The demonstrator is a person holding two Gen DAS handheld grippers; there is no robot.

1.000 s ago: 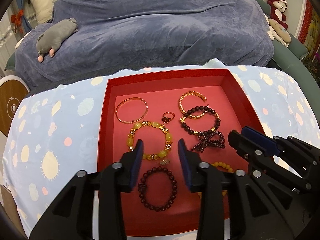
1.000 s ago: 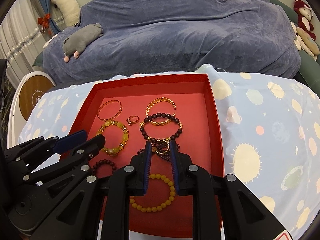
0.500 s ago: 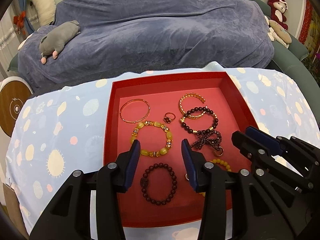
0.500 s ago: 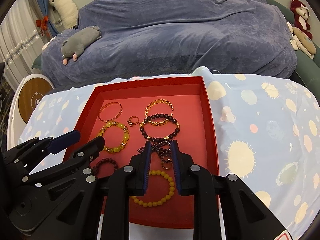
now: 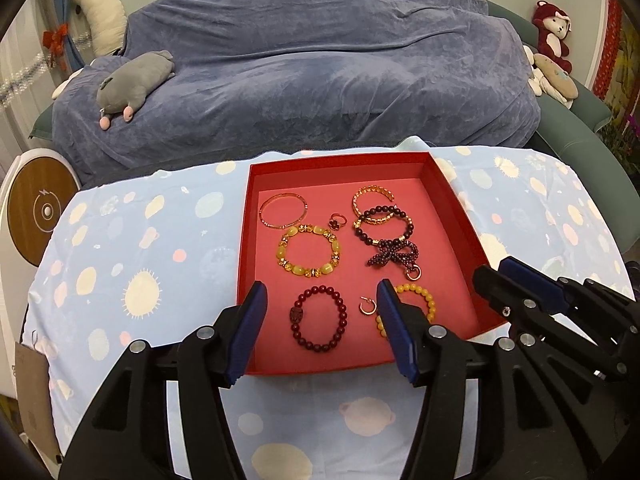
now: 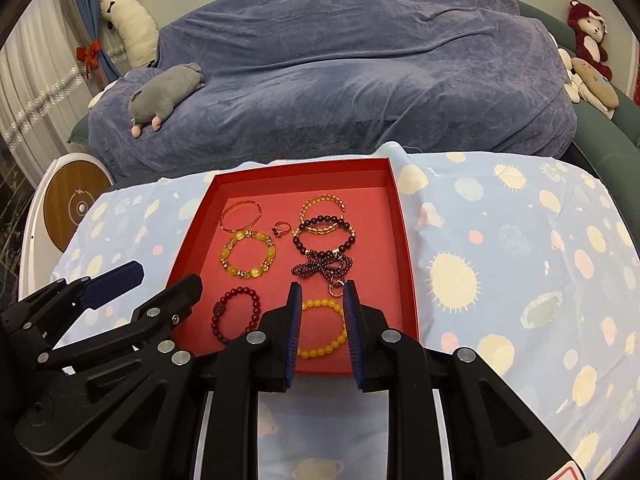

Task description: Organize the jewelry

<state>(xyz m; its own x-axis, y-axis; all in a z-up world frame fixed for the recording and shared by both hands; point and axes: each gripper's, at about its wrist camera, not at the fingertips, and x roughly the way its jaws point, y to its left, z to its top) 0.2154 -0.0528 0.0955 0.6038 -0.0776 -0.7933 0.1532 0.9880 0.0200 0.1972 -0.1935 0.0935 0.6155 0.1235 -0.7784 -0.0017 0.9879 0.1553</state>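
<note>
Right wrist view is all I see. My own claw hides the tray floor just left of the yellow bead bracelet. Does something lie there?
Observer: Yes. A small gold hoop lies on the red tray, between the dark red bracelet and the yellow bead bracelet, touching neither.
Operator: Does the left claw hold anything?
Observer: No. The left claw is open; its jaws have just been opening, with nothing between the pads.

The left gripper (image 5: 322, 304) hid part of the yellow bracelet (image 5: 420, 294), and the tiny ring (image 5: 337, 221) was too small to read.
</note>
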